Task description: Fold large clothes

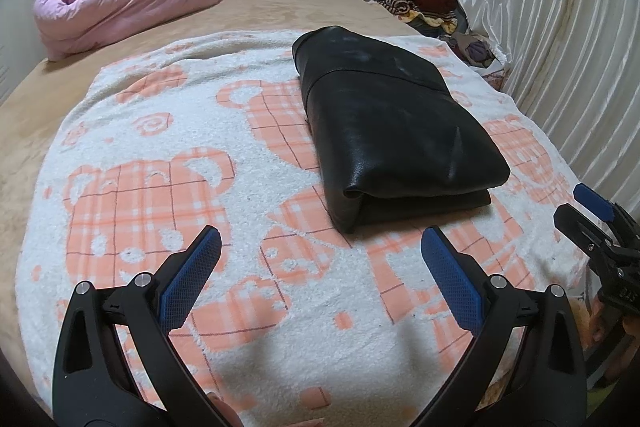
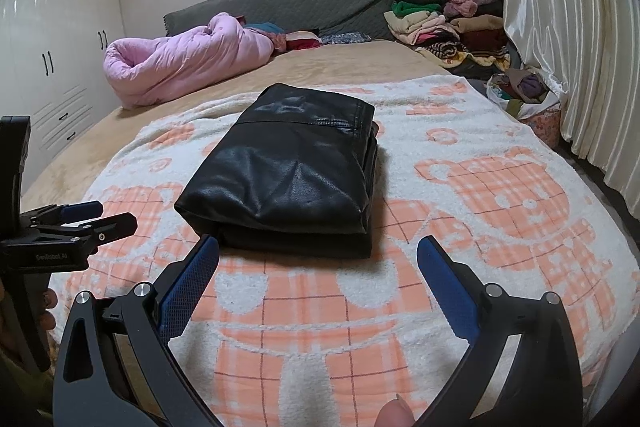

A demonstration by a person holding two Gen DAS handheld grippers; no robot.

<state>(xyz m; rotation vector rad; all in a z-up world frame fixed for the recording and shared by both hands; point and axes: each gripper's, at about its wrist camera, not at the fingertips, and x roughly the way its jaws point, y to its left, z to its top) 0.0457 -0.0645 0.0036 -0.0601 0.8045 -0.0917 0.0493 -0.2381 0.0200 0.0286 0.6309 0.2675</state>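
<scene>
We hold the left gripper (image 1: pixel 320 247) and right gripper (image 2: pixel 318 255) wide apart, empty. The folded black leather jacket (image 1: pixel 392 131) looks slick; its layers may spring open.

One folded black garment (image 1: pixel 396 131), two grippers (image 1: pixel 320 247) (image 2: pixel 318 249)

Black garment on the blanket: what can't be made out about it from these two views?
- Type of black garment: folded into a bundle, both views.
- Its underside: hidden against the blanket.
- Inner layers: covered by the top layer.
- Far edge: foreshortened in the left wrist view.
</scene>
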